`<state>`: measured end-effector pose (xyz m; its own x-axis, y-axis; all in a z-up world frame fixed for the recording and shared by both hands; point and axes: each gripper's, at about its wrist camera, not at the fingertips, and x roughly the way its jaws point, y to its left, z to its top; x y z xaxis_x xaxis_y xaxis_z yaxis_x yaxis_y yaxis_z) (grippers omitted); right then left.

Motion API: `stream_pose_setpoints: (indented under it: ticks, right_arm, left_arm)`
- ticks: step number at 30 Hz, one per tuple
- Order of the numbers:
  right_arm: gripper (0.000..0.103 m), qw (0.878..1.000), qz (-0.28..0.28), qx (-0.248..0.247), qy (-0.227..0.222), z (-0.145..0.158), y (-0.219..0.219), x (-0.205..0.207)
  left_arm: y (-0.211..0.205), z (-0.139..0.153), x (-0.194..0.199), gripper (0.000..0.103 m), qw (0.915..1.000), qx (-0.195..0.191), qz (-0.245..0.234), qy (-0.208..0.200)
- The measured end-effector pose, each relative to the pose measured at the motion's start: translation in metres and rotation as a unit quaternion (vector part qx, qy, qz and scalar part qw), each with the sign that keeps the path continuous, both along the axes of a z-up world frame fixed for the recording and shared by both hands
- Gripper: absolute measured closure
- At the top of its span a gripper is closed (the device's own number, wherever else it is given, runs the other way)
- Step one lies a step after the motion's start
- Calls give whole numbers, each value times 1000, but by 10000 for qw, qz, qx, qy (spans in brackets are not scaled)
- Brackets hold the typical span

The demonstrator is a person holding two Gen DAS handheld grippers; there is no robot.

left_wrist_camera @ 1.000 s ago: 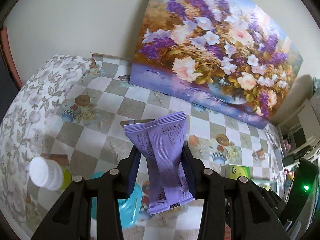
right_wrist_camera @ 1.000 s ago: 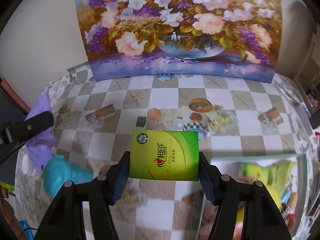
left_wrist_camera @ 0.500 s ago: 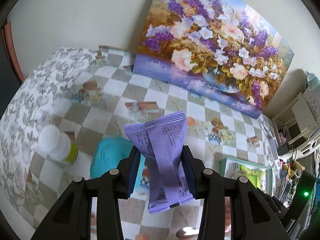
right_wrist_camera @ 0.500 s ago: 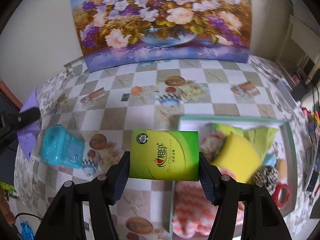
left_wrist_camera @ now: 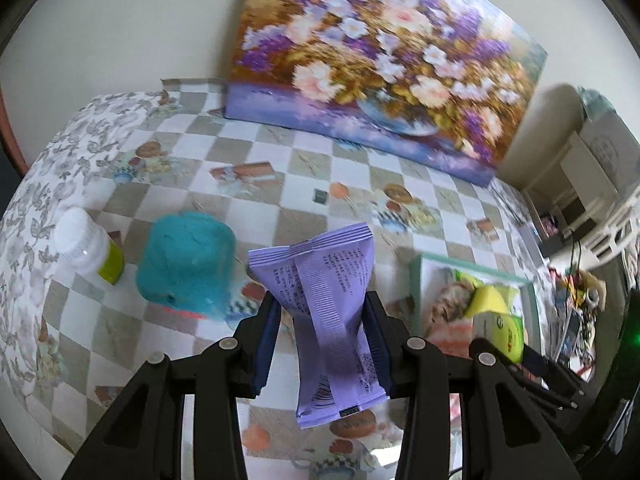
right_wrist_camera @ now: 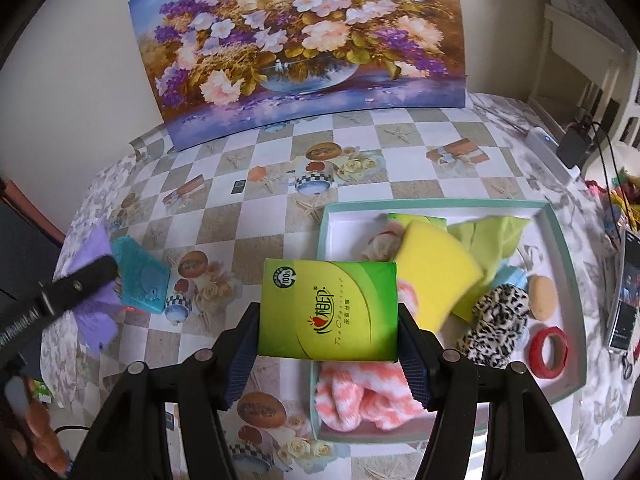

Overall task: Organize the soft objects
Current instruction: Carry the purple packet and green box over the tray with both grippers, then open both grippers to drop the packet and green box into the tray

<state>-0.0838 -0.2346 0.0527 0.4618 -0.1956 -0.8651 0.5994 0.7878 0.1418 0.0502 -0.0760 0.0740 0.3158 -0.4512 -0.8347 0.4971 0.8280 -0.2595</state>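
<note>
The left claw (left_wrist_camera: 323, 350) pinches a purple packet (left_wrist_camera: 328, 308) across its waist, the film creased inward between the 2 pads; the right claw (right_wrist_camera: 327, 338) clamps a green tissue pack (right_wrist_camera: 328, 310) by its 2 short sides, flat face up. Both things hang in the air above the desk (right_wrist_camera: 360, 188), the green pack over the near left corner of the teal-rimmed tray (right_wrist_camera: 440, 203), the purple packet over open checked cloth between a blue plastic box (left_wrist_camera: 185, 262) and that tray. The purple packet looks light and limp — thin slippery film that buckles where squeezed, so a hold at the middle, as here, seems safest; a grip near a sealed end would likely let it flop. The green pack appears light too but springy, yielding under pressure and keeping its block shape; the short sides give the pads parallel faces. Inside the tray lie a yellow sponge (right_wrist_camera: 436, 276), a leopard-print cloth (right_wrist_camera: 494, 320), a pink striped towel (right_wrist_camera: 356, 392) and a red tape roll (right_wrist_camera: 549, 352). A white-capped bottle (left_wrist_camera: 86, 246) stands left of the blue box.
</note>
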Motion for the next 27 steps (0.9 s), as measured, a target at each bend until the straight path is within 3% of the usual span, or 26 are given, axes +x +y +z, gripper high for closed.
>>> stream_pose_setpoints:
  ticks: [14, 22, 27]
  right_arm:
    - [37, 9939, -1104, 41, -3, 3, -72, -65]
    - [37, 9853, -1679, 306, 82, -10, -108, -104]
    - [37, 9831, -1787, 362, 164, -17, -118, -116]
  left_arm:
    - [-51, -13, -50, 60, 9968, 73, -782, 144]
    - [-99, -26, -108, 60, 9845, 204, -1735, 173]
    - [-118, -39, -130, 60, 9788, 430, -2000, 115]
